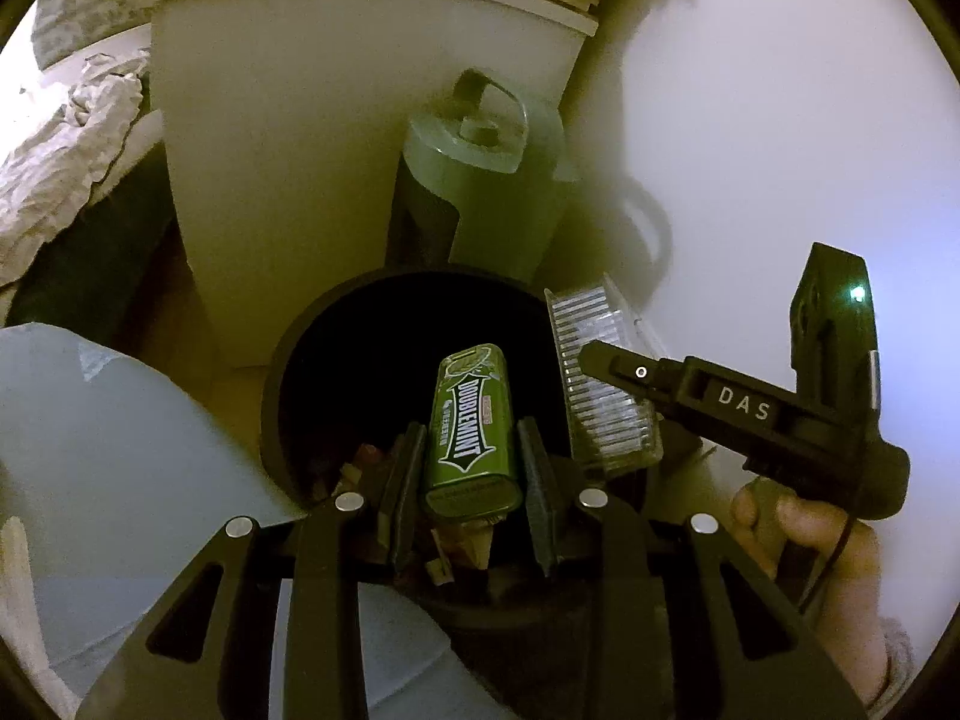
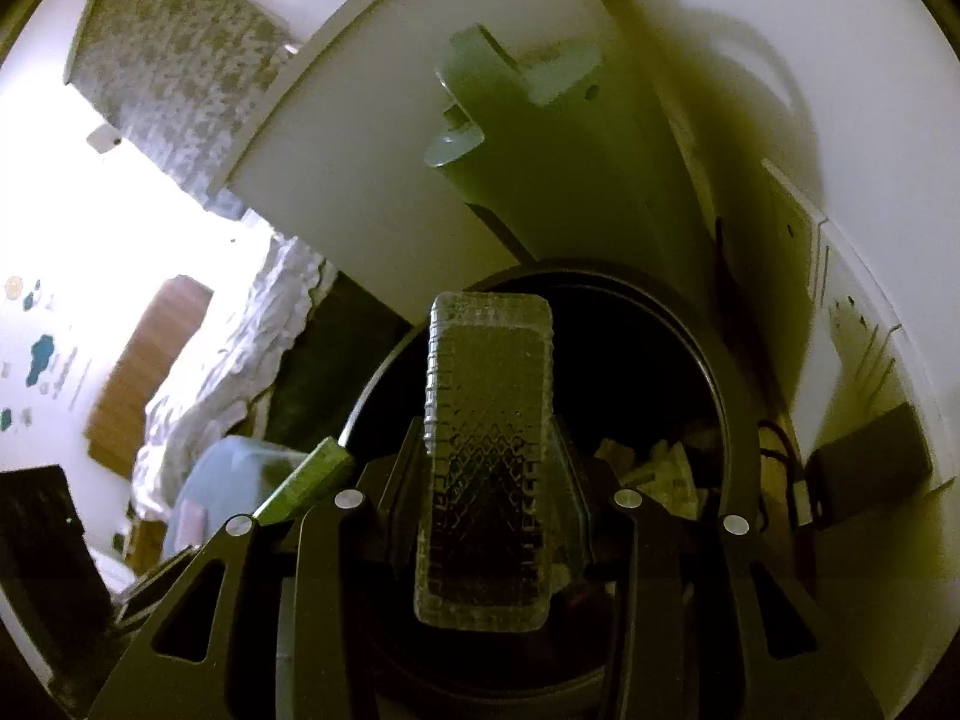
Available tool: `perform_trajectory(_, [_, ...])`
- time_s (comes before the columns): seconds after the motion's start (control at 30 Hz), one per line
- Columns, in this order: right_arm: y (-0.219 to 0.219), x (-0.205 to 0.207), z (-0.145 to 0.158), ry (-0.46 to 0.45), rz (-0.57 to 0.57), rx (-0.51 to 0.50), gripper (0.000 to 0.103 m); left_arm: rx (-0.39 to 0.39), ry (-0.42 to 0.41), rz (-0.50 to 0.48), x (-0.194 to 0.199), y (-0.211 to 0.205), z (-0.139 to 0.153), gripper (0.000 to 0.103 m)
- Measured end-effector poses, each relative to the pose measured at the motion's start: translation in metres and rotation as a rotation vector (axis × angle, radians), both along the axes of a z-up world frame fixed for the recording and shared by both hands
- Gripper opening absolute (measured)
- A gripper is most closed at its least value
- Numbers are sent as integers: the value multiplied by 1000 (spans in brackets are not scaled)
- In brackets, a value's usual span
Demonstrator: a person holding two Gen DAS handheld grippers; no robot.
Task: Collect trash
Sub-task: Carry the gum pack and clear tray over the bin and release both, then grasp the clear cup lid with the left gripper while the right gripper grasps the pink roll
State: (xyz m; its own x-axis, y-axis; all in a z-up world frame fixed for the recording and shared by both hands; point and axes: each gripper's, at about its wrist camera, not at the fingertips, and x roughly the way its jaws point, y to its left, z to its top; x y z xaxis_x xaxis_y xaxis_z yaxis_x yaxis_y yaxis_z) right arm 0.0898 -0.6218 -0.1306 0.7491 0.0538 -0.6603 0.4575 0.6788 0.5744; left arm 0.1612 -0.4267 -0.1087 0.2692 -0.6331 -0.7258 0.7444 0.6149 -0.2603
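Note:
A green Doublemint tin sits upright between the fingers of my left gripper, which is shut on it above the mouth of a round black bin. Scraps of trash lie inside the bin. To the right, my right gripper is shut on a clear ribbed plastic box near the bin's far rim. In the right wrist view the clear plastic box fills the gap of the right gripper over the black bin, and an edge of the green tin shows at left.
A white cabinet and a grey-green appliance stand right behind the bin, against a white wall. Crumpled bedding lies at left. A person's light-blue trouser leg is close beside the bin. A dark adapter with cables sits right of it.

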Motion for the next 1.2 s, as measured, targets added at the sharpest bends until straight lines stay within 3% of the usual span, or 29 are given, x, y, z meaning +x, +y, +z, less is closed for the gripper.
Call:
perform_trajectory(0.23, [-2, -2, -4, 15, -13, 38, 44, 10, -1, -6, -1, -6, 0, 34])
perform_trajectory(0.37, [-2, -2, -5, 12, -17, 40, 45, 18, -6, -4, -4, -4, 2, 53])
perform_trajectory(0.53, [-1, -2, -5, 10, -18, 39, 52, 29, -37, -17, -16, 10, 11, 53])
perform_trajectory(0.6, [1, -1, -5, 2, -15, 37, 54, 29, -48, -8, -20, 21, 16, 68])
perform_trajectory(0.67, [5, 1, -4, -2, -2, 30, 54, 26, -79, 16, -26, 43, 23, 74])
perform_trajectory(0.83, [25, 8, 0, -24, 63, 3, 55, 59, -120, 89, -32, 108, 31, 75])
perform_trajectory(0.97, [56, 12, 9, -64, 174, -16, 67, 141, -152, 219, -25, 181, 26, 75])
perform_trajectory(1.1, [103, 19, 24, -88, 331, -72, 69, 135, -91, 387, 4, 255, 20, 75])
perform_trajectory(1.2, [136, 30, 38, -94, 411, -85, 69, 137, -43, 440, 23, 287, 11, 75])
